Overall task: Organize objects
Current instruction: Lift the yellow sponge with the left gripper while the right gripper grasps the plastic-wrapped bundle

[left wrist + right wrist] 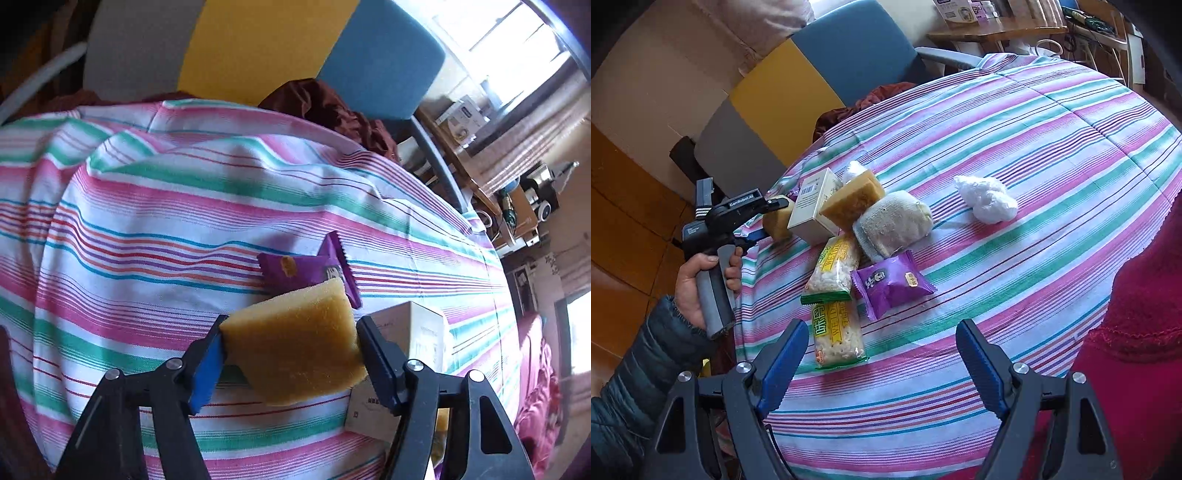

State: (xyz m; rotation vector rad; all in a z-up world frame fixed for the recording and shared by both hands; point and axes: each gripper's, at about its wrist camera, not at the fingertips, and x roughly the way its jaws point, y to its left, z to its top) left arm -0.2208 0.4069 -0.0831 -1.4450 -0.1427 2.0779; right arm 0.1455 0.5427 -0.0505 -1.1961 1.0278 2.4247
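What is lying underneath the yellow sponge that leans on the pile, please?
The yellow sponge rests tilted on the cream box and the rolled grey cloth. Whatever lies below its underside is covered.

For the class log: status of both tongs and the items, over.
Left tongs shut on yellow sponge. Right tongs open, empty, above cracker packs. White box crowds the sponge.
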